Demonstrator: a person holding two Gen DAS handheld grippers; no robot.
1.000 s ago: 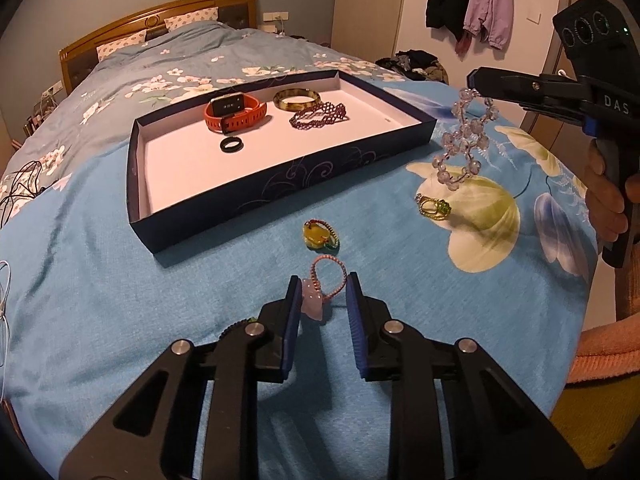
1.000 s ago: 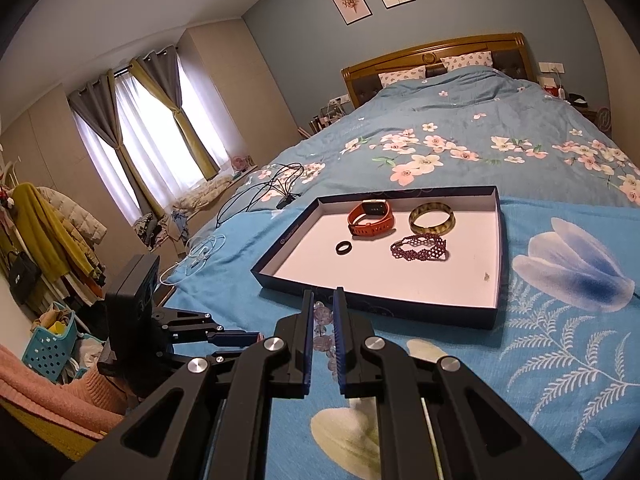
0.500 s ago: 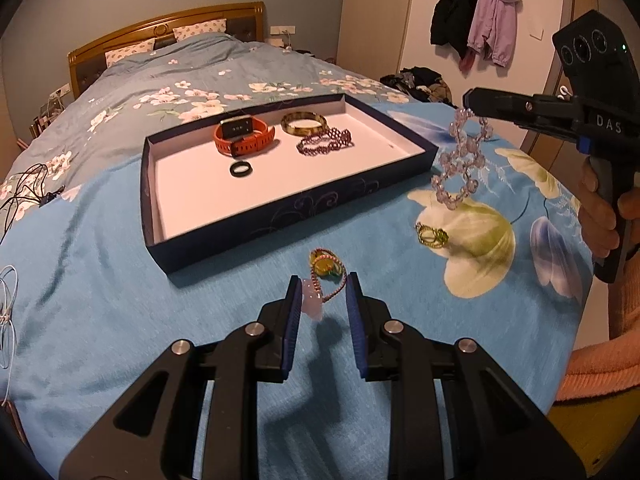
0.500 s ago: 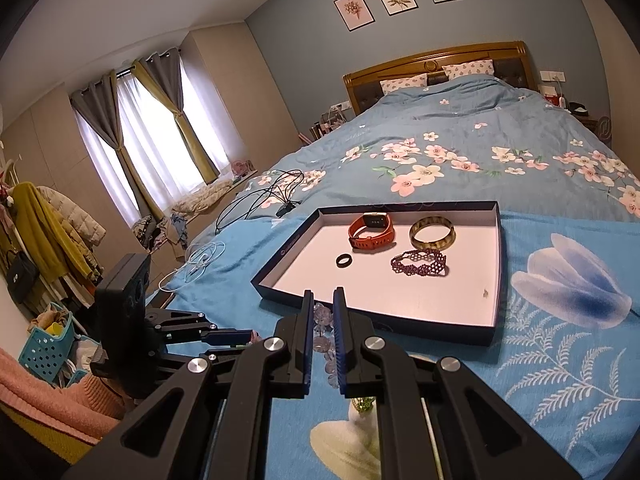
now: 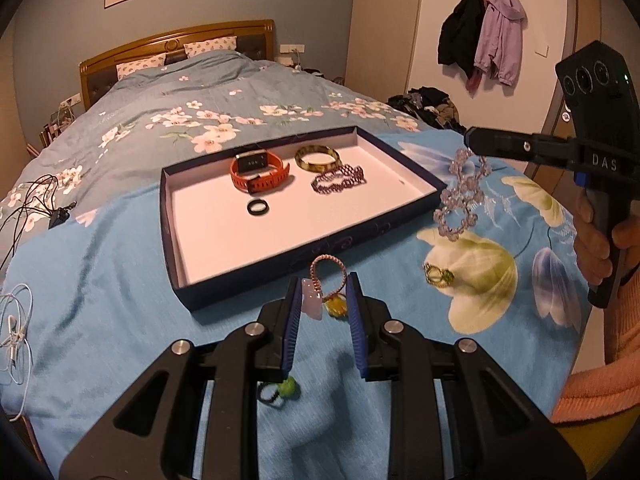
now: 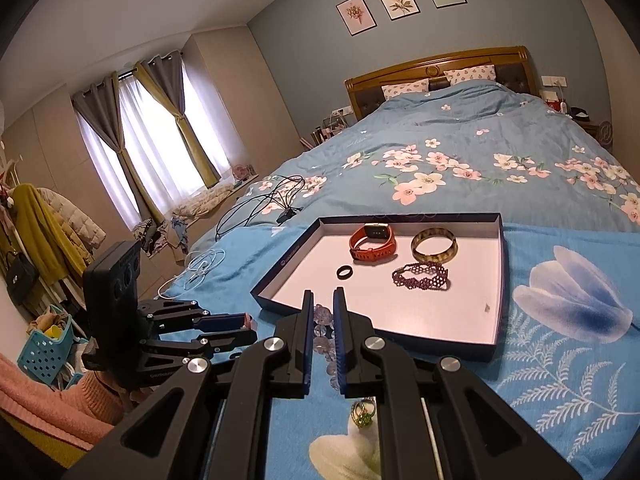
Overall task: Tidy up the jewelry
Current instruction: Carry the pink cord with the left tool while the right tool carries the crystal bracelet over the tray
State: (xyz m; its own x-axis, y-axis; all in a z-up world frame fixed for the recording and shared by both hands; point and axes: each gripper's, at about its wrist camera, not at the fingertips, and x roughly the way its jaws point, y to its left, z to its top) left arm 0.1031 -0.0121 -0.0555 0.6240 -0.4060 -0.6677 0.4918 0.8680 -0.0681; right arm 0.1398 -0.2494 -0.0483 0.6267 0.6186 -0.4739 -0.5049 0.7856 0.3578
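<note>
Left wrist view: left gripper [image 5: 323, 294] pinching pink ring [image 5: 320, 286] at lower centre — lifted off bedspread [image 5: 100, 300], just before tray [image 5: 224, 292].

Right wrist view: right gripper [image 6: 321, 312] pressed onto bead bracelet [image 6: 326, 336], lower centre — beside tray's [image 6: 440, 346] near edge.

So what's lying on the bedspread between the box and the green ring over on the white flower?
Only bare blue bedspread lies between the box and the green ring, as the left wrist view shows.
</note>
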